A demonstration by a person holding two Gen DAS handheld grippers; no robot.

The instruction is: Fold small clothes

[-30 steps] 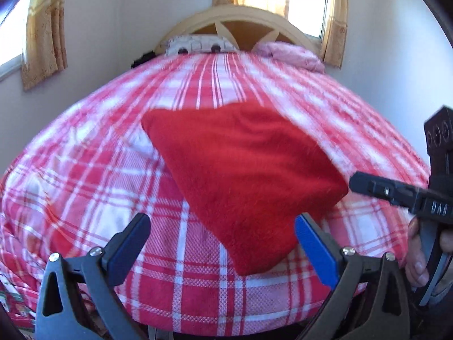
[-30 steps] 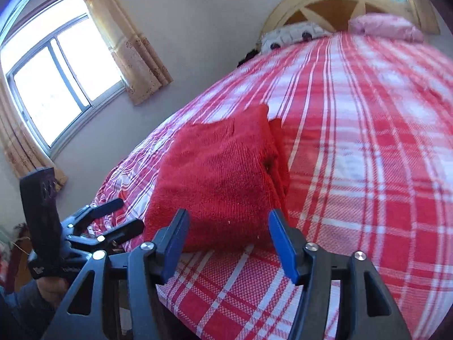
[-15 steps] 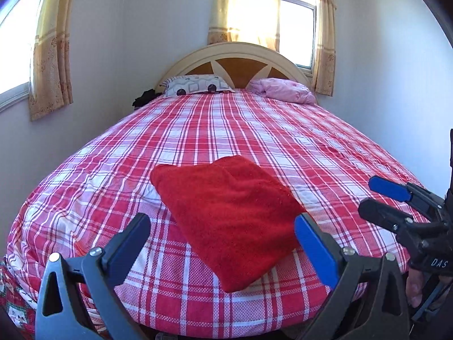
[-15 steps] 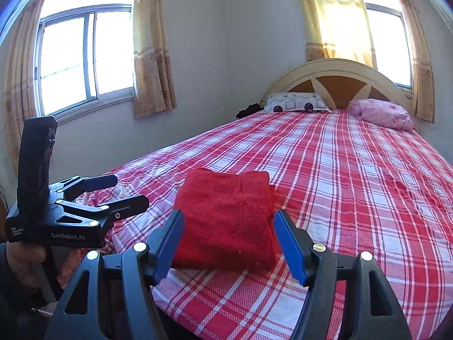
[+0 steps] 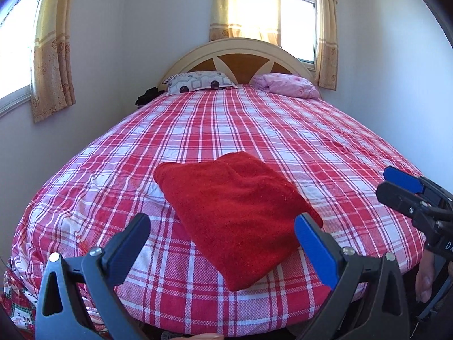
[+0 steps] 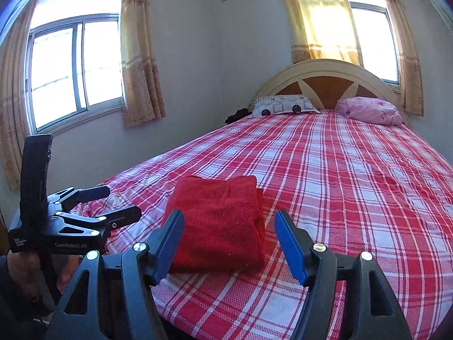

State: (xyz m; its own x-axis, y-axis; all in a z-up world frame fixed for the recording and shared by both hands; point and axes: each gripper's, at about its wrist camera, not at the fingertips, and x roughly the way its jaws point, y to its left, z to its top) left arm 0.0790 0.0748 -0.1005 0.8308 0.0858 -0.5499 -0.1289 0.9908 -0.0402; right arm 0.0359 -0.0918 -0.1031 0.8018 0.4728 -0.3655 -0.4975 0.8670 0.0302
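A red knitted garment [image 5: 235,212] lies folded into a thick rectangle near the foot of the bed [image 5: 226,119]. It shows in the right wrist view too, as the garment [image 6: 220,223] with a folded edge on its right. My left gripper [image 5: 223,243] hangs open above the bed's near edge, with nothing between its fingers. My right gripper [image 6: 229,240] is also open and empty, drawn back from the cloth. Each gripper appears in the other's view: the right gripper [image 5: 396,187] at the far right, the left gripper [image 6: 113,204] at the left.
The bed's red-and-white checked sheet [image 6: 354,184] stretches back to a patterned pillow [image 5: 201,80], a pink pillow [image 5: 286,85] and an arched headboard [image 5: 240,56]. A dark item [image 5: 147,96] lies beside the pillow. Curtained windows [image 6: 76,70] and walls close in on the left and behind.
Both grippers have lifted and drawn back from the folded garment, tilting up so that the headboard and windows came into view. The garment has stayed flat on the bed.
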